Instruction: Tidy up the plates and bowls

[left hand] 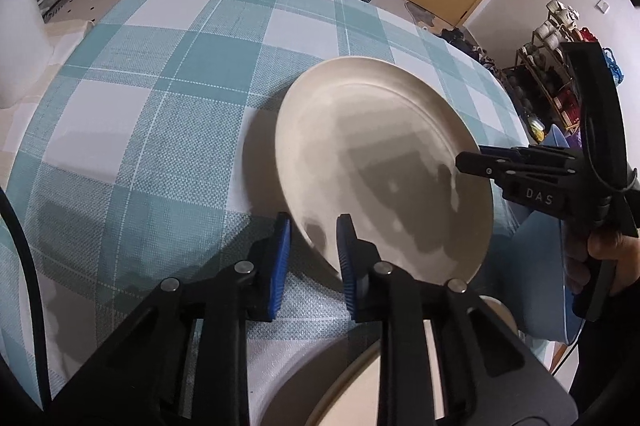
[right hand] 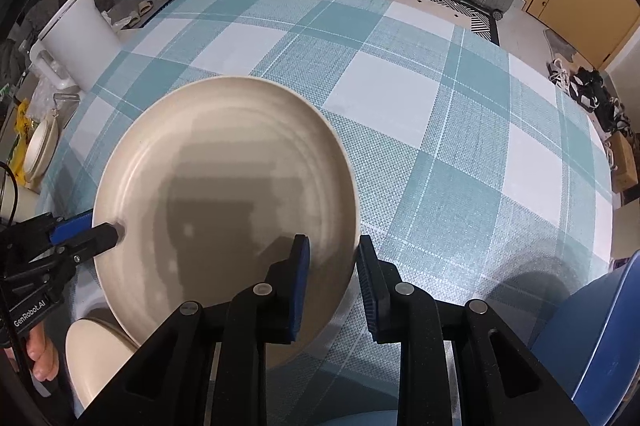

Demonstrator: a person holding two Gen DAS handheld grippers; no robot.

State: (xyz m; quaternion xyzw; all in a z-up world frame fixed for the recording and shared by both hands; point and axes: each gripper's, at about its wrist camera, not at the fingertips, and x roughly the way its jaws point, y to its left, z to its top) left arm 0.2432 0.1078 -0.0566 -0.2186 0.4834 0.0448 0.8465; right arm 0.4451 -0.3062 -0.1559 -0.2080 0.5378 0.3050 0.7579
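I have the cream plate (left hand: 380, 161) tilted above the checked table (left hand: 160, 85), held by both sides. My left gripper (left hand: 314, 250) is clamped on its near-left rim, and my right gripper (right hand: 332, 278) is clamped on the opposite rim. A blue bowl (right hand: 600, 338) sits at my right, another cream dish (right hand: 96, 358) below.

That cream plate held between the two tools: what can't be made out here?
- Plate underside: both views, faces away.
- Second cream dish: right wrist view, plate and left tool cover it.
- Blue dish: cut off by frame edge.
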